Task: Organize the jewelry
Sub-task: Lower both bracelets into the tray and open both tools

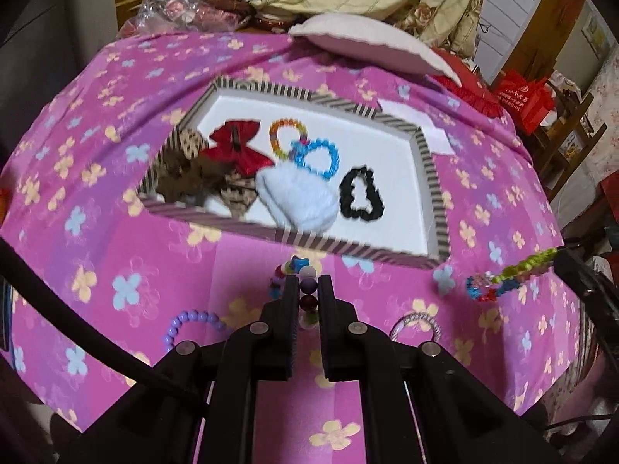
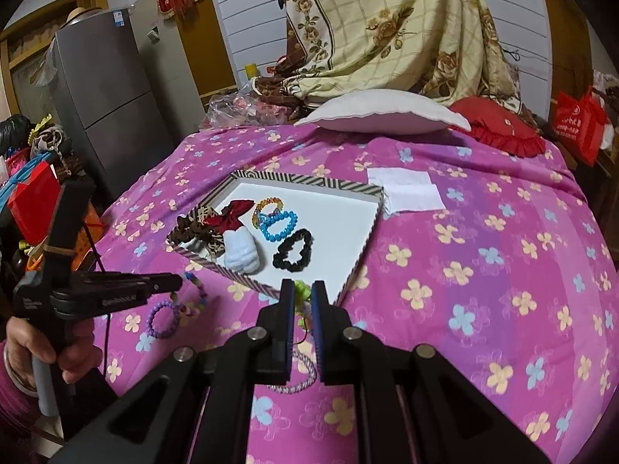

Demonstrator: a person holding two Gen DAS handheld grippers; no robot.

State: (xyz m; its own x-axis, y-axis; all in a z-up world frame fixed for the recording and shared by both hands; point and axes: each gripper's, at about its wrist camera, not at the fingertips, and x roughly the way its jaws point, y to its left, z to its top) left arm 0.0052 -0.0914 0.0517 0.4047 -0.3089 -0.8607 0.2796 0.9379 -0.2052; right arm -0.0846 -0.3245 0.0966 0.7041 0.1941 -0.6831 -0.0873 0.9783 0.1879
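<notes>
Nearest in the left wrist view: left gripper (image 1: pixel 308 290), fingers drawn narrow and clamped on a multicoloured bead bracelet (image 1: pixel 305 290), beads pinched between the pads, loop spilling out toward the tray. Held low over the pink flowered bedspread (image 1: pixel 116 251), presumably for carrying to the box. Just left of the fingers, flat on the bed: a purple bead bracelet (image 1: pixel 185 324). Just right: a pale twisted hair tie (image 1: pixel 416 323), the same one lying under the right gripper in its own view.

Right gripper (image 2: pixel 303 294) likewise narrow, closed on a green braided bracelet (image 2: pixel 301 294); seen from the left camera, dangling with red and blue beads at its lower end, clear of the bedspread. Poised right at the near edge of the striped tray (image 2: pixel 359 266), likely for dropping the piece inside.

Farther: in the tray, already gathered toward the left half, a black scrunchie (image 1: pixel 361 193), white fluffy piece (image 1: pixel 298 197), blue bead bracelet (image 1: pixel 319 154), orange bead bracelet (image 1: pixel 288 137), red bow (image 1: pixel 236 147) and brown patterned hair ties (image 1: pixel 185 170). Right half of the tray bare.

Beyond: a white cloth (image 2: pixel 406 189), then a pale pillow (image 2: pixel 383 112).
</notes>
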